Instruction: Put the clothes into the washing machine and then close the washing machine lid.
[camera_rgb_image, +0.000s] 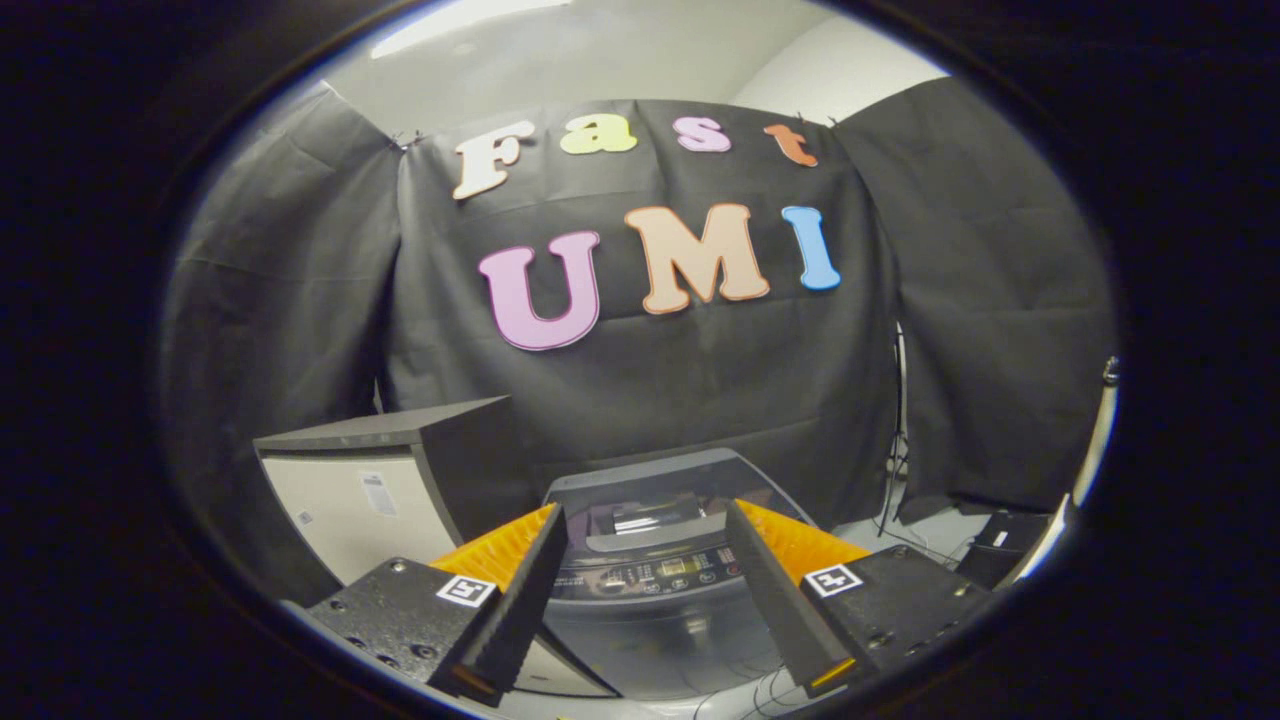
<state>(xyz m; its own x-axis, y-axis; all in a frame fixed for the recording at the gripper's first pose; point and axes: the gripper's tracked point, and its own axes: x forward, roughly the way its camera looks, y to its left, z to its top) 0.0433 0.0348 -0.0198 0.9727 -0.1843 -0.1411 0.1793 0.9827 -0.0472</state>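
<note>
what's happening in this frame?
A person is holding the tongs up in front of a grey top-loading washing machine. The fingers are spread apart with nothing between them. The machine sits just ahead of and below them, its control panel framed between the fingers, its lid apparently down. A pale cabinet with a dark top stands beside it.

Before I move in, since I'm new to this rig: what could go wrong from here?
The gripper is open and empty, no garment between its jaws, so reaching for the washing machine now would load nothing. Its lid looks closed, so it may block loading. The white cabinet stands close on the left; a wide swing could hit it.
</note>
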